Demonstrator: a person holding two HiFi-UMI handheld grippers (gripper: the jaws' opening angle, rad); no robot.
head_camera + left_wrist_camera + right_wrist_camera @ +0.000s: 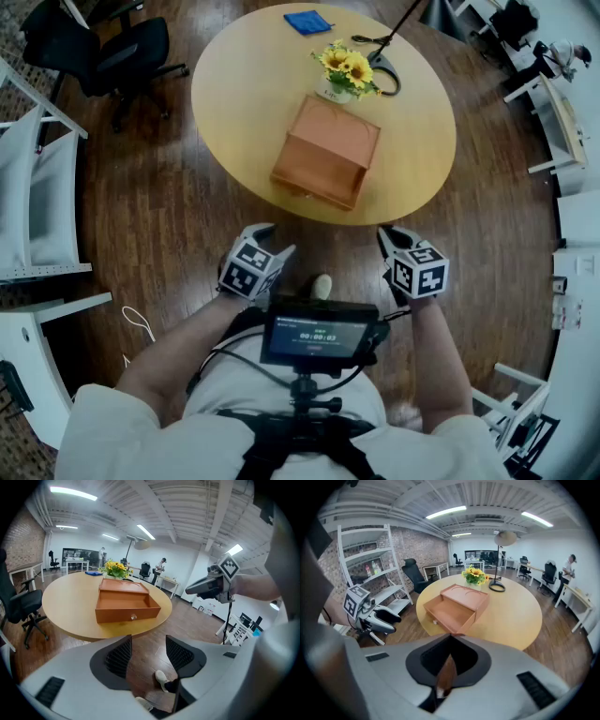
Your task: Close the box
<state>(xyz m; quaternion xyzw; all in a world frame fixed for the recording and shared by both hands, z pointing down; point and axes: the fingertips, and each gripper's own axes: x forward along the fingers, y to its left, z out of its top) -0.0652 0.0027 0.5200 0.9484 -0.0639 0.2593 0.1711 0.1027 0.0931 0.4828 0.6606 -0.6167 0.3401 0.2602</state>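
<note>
I'm still short of the box: left tongs released, right tongs clenched empty. Next I push its drawer in.

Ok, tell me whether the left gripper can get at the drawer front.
Probably yes: the left gripper is open, off the table's near edge, and nothing stands between it and the drawer front.

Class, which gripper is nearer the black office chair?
Left. The left gripper is on the same side as the black office chair, which stands ahead to its left; the right gripper is farther off, opposite.
</note>
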